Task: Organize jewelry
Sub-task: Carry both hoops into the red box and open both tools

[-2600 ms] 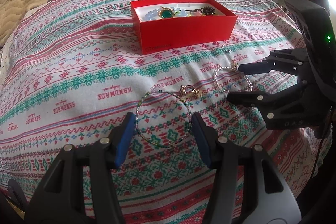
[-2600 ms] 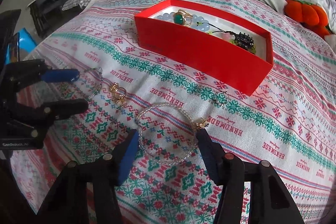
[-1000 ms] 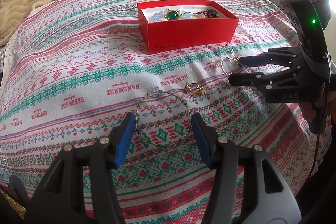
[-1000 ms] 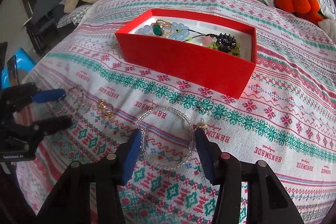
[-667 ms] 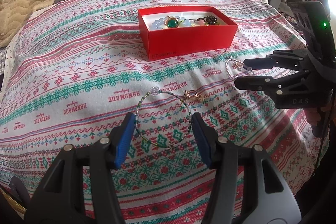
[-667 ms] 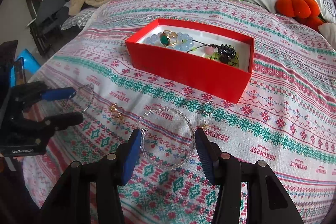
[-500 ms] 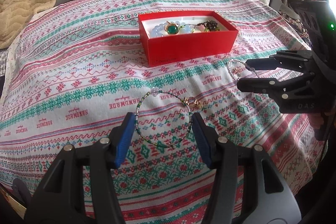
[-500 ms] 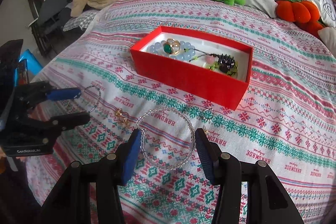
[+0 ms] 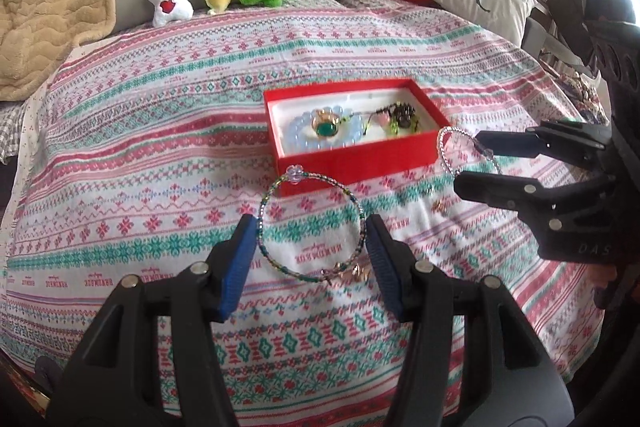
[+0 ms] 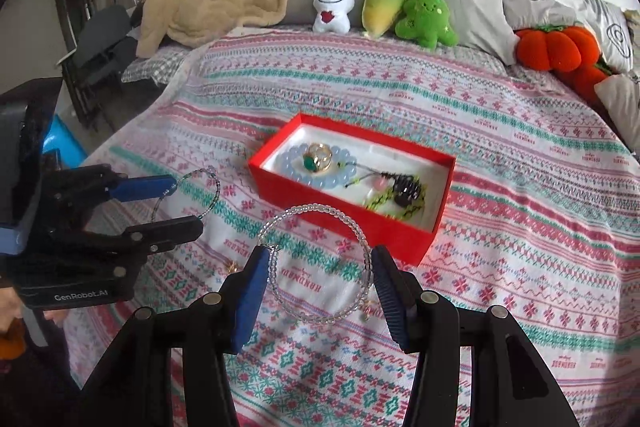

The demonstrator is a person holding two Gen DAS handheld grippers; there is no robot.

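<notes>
Both bracelets held above the bedspread.
Nearest, the left gripper [image 9: 310, 247] clamps a green beaded bracelet [image 9: 310, 223]; the right gripper [image 10: 318, 287] clamps a clear beaded bracelet [image 10: 316, 263]. Beyond sits the red box [image 10: 352, 223] on the bedspread [image 9: 160, 155].

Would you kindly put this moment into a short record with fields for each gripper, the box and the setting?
left gripper: shut on green beaded bracelet, held above the bedspread
right gripper: shut on clear beaded bracelet
red box: open, holds a green-stone ring, pale blue beads, dark trinkets
loose item: small gold piece on bedspread
background: plush toys, pillows
</notes>
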